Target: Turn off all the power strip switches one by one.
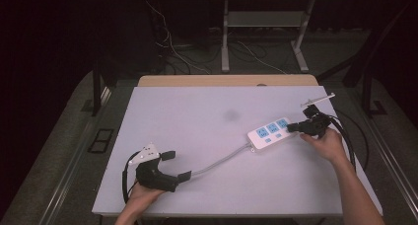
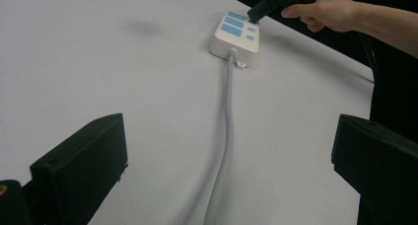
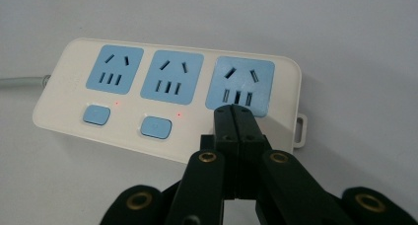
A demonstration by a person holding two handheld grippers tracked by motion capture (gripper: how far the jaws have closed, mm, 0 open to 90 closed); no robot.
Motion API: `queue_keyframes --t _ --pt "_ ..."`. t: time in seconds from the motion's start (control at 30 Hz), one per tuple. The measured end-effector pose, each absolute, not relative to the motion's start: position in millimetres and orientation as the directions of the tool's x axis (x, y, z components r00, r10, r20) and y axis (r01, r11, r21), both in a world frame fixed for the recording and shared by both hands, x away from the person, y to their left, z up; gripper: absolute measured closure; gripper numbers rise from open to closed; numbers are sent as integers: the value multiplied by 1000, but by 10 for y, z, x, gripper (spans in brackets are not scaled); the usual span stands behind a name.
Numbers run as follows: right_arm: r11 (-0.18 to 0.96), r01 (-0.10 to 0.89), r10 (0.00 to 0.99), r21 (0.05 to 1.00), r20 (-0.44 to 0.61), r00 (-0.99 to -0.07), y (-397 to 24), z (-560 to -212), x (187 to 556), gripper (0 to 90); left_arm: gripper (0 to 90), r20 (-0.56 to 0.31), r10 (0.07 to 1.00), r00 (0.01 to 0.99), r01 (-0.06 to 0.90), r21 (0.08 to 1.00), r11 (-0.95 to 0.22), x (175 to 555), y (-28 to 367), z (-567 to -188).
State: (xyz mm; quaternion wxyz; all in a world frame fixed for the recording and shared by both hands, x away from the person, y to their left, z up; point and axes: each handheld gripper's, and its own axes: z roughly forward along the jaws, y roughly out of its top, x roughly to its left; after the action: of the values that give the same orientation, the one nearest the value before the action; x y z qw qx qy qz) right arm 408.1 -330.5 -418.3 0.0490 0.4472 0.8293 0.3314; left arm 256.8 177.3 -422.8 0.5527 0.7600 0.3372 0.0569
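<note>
Closed jaws on your right gripper [image 3: 235, 117] are pressing their joined tips down on the power strip [image 1: 270, 131], likely on its third switch. Your left gripper [image 1: 173, 164] is resting wide open, holding nothing, straddling the grey cord [image 2: 227, 131]. Lying right of centre, the strip's long axis is running near-left to far-right, cord end pointing near-left.

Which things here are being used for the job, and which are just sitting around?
In use:
- power strip
- its third switch, under the shut right gripper
- grey cord, between the open left gripper jaws

Just around:
- table
- floor cables
- metal frame
</note>
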Motion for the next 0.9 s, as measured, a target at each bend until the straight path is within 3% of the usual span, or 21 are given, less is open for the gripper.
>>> queue_keyframes --t 0.9 --pt "384 669 729 636 235 -642 -3260 -3821 3979 900 0 -288 578 764 451 878 -158 2576 1778 -4230"
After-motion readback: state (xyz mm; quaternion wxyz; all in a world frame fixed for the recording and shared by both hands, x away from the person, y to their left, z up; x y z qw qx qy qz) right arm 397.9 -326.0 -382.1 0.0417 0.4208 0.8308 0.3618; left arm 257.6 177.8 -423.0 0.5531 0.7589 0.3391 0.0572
